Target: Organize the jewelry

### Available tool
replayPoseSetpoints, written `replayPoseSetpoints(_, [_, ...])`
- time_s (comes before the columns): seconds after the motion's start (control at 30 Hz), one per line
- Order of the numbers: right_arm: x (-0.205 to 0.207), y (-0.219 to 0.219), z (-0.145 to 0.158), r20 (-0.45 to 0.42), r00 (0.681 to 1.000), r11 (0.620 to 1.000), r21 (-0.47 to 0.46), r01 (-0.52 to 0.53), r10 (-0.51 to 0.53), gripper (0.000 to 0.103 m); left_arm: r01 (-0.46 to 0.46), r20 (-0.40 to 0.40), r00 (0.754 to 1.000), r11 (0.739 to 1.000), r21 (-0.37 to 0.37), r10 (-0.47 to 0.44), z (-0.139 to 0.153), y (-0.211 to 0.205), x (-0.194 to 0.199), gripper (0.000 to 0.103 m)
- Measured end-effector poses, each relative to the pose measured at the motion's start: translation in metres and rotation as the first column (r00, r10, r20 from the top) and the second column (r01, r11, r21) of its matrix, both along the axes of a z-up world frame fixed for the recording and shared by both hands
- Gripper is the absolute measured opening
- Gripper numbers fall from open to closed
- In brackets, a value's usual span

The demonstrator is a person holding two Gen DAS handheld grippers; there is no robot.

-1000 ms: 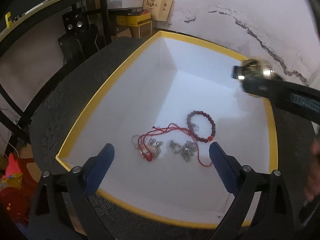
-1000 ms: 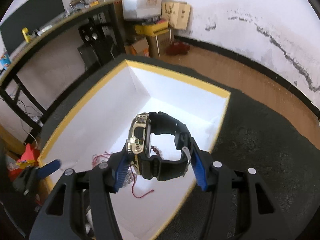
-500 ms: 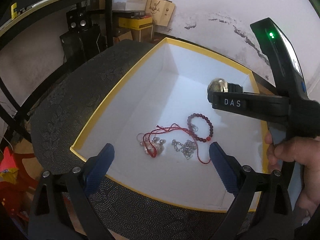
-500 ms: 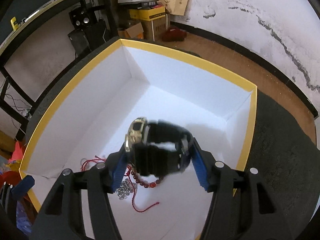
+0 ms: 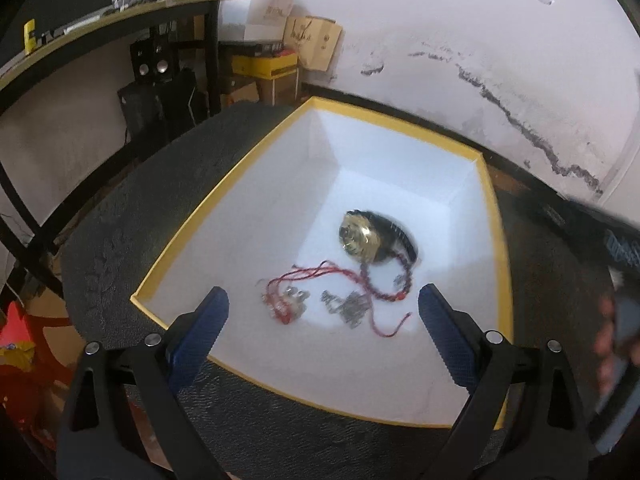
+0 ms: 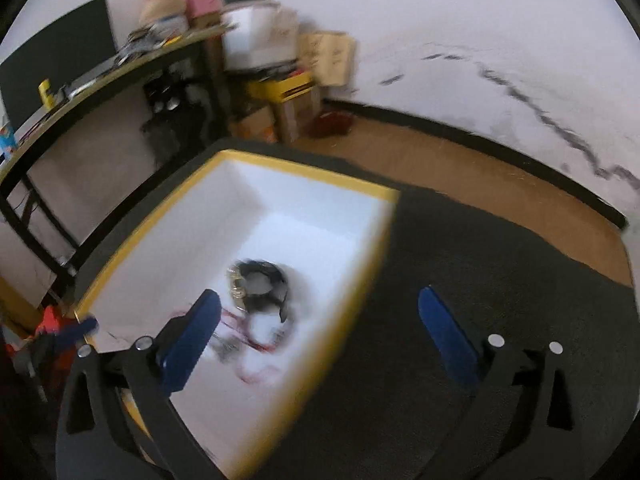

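A white box with a yellow rim [image 5: 224, 212] [image 6: 352, 304] sits on a dark round table. A gold-and-black watch [image 5: 370, 238] [image 6: 258, 286] lies on the box floor beside a dark bead bracelet [image 5: 386, 280], a red cord necklace [image 5: 312, 274] and silver chain pieces [image 5: 348, 304]. My left gripper [image 5: 322, 330] is open and empty, above the box's near edge. My right gripper [image 6: 320, 338] is open and empty, above the box's right rim, and it shows blurred at the right edge of the left wrist view.
The dark textured table [image 6: 500, 280] surrounds the box. A black-framed desk [image 5: 120, 32] with speakers under it stands at the back left. Cardboard and yellow boxes [image 5: 280, 68] sit against the cracked white wall. A red and yellow object [image 5: 16, 340] lies on the floor at left.
My right gripper opened and let go of the watch, which now lies in the box. The right gripper pulled back to the right. My left gripper rose slightly.
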State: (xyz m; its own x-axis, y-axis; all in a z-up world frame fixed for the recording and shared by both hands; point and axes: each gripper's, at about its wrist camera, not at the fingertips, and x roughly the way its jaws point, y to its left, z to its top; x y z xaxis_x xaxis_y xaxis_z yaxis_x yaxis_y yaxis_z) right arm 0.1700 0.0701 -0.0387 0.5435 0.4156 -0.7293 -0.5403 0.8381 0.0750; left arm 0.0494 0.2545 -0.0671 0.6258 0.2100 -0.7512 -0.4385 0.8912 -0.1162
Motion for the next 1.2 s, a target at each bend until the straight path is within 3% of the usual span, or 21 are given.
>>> replayPoseSetpoints(0.17, [-0.033, -0.118, -0.003, 0.072, 0.983, 0.985, -0.003, 0.172, -0.172, 0.096, 0.081, 0.049, 0.996, 0.997, 0.008, -0.081, 0.016, -0.046, 0.009, 0.093])
replayPoseSetpoints(0.3, [-0.050, -0.214, -0.010, 0.046, 0.927, 0.929, 0.021, 0.371, -0.371, 0.096, 0.211, 0.074, 0.974, 0.976, 0.057, -0.215, 0.028, -0.110, 0.017, 0.093])
replayPoseSetpoints(0.4, [-0.068, -0.267, -0.008, 0.069, 0.874, 0.877, 0.058, 0.477, -0.481, 0.096, 0.323, 0.052, 0.942, 0.935, 0.144, -0.333, 0.034, -0.163, 0.024, 0.093])
replayPoseSetpoints(0.47, [-0.084, -0.287, -0.011, 0.105, 0.857, 0.862, 0.028, 0.505, -0.505, 0.096, 0.375, 0.046, 0.922, 0.915, 0.148, -0.385, 0.041, -0.189, 0.028, 0.093])
replayPoseSetpoints(0.63, [-0.111, -0.324, -0.014, 0.150, 0.841, 0.851, 0.009, 0.525, -0.520, 0.096, 0.408, 0.090, 0.906, 0.910, 0.071, -0.413, 0.042, -0.214, 0.034, 0.096])
replayPoseSetpoints(0.7, [-0.119, -0.337, -0.020, 0.147, 0.834, 0.843, 0.002, 0.537, -0.532, 0.096, 0.434, 0.069, 0.897, 0.899, 0.048, -0.437, 0.031, -0.222, 0.034, 0.096])
replayPoseSetpoints(0.87, [-0.128, -0.353, -0.028, 0.098, 0.830, 0.829, -0.064, 0.556, -0.549, 0.096, 0.488, -0.040, 0.873, 0.867, 0.106, -0.486, -0.001, -0.247, 0.034, 0.096])
replayPoseSetpoints(1.03, [-0.127, -0.362, -0.032, 0.132, 0.841, 0.842, -0.061, 0.535, -0.525, 0.096, 0.476, 0.026, 0.878, 0.878, 0.062, -0.478, 0.002, -0.253, 0.037, 0.096])
replayPoseSetpoints(1.1, [-0.119, -0.367, -0.034, 0.104, 0.835, 0.837, -0.032, 0.546, -0.540, 0.096, 0.475, 0.048, 0.876, 0.877, 0.075, -0.479, 0.004, -0.255, 0.040, 0.096])
replayPoseSetpoints(1.2, [-0.107, -0.365, -0.031, 0.137, 0.818, 0.823, -0.028, 0.567, -0.559, 0.096, 0.466, 0.053, 0.879, 0.877, 0.117, -0.475, 0.002, -0.260, 0.038, 0.096])
